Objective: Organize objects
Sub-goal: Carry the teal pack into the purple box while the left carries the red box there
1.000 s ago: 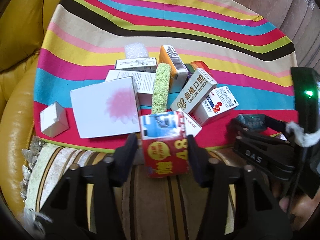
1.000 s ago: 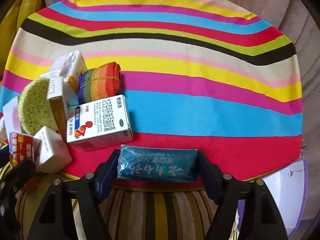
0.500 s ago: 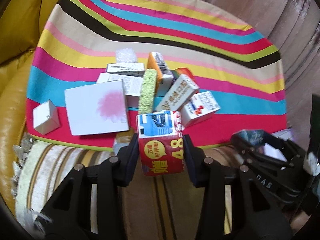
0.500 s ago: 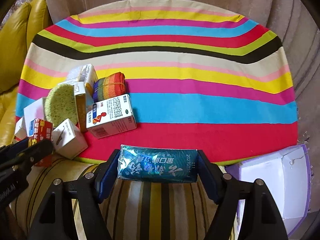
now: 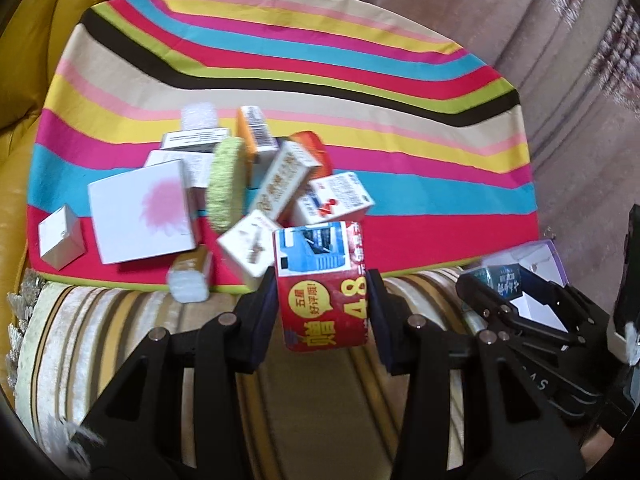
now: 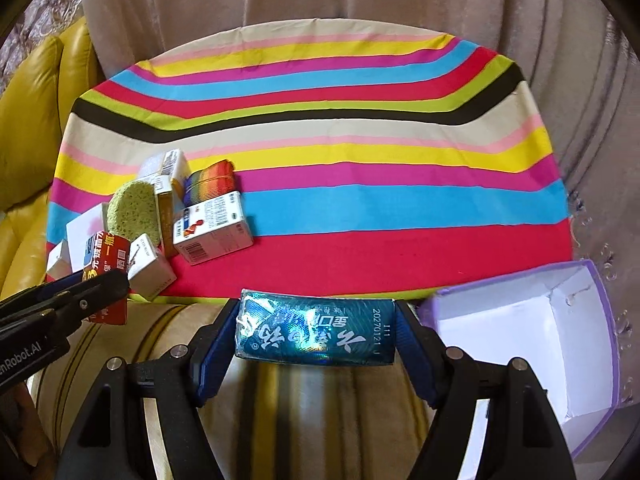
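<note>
Striped cloth (image 6: 360,208) in bright bands covers the worktop, with a yellow leather seat (image 6: 28,112) to its left and a beige striped cushion (image 5: 120,320) along its near edge. Left gripper (image 5: 322,308) is closed on a red-and-blue carton (image 5: 322,288) (large "48" printed on its face), held upright above the cushion, just in front of the cloth's near edge. Right gripper (image 6: 316,328) is clamped on a teal foil-wrapped box (image 6: 316,330), gripped by its two short ends and lying crosswise between the fingers, also over the cushion. Purple-edged open box (image 6: 532,336) with white interior sits immediately right of the right gripper, off the cloth. Remaining clutter is bunched at the cloth's left-front: green sponge (image 5: 226,184) on edge, white box with pink blot (image 5: 142,210), small white cube (image 5: 60,236) apart at far left, white medicine carton (image 6: 214,228), rainbow-striped roll (image 6: 210,186) behind it. Several cartons touch or lean on one another; exact stacking is unclear.
</note>
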A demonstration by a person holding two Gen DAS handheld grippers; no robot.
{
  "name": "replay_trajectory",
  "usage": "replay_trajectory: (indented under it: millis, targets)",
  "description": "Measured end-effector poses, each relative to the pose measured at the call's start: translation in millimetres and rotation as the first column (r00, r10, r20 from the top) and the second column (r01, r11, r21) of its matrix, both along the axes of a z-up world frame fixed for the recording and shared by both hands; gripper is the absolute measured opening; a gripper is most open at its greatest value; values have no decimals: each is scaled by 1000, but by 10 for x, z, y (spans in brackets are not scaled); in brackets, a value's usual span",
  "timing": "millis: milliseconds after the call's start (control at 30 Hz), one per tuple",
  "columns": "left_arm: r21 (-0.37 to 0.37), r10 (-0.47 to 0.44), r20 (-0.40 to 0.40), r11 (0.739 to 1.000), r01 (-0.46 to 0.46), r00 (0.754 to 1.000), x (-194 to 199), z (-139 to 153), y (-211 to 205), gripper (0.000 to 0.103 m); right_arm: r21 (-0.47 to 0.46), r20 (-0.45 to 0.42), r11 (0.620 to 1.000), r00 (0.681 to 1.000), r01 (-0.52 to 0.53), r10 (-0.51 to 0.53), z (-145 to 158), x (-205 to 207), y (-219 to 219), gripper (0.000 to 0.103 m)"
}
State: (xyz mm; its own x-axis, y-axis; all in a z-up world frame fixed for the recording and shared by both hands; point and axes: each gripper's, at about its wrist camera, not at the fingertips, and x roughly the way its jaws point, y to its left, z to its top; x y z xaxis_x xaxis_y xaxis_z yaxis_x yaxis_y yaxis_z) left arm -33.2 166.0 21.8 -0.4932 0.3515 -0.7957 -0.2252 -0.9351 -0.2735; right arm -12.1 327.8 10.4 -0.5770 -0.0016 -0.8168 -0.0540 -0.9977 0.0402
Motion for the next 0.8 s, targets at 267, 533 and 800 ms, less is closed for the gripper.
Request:
replay_trajectory:
  millis: [267,533,800]
  targets:
    - [5,-94,-3,996,94,996,56,22,362,47,5,-12,997,997,76,-76,31,167,255,74]
    - [11,-188,-3,982,188,982,107,25,707,46,1,-11,986,986,165,-165,25,288,510,74]
    - [33,-239,11,971,239,971,110,-1,960,46,-5,-3,973,973,232,-232,6,389,722,74]
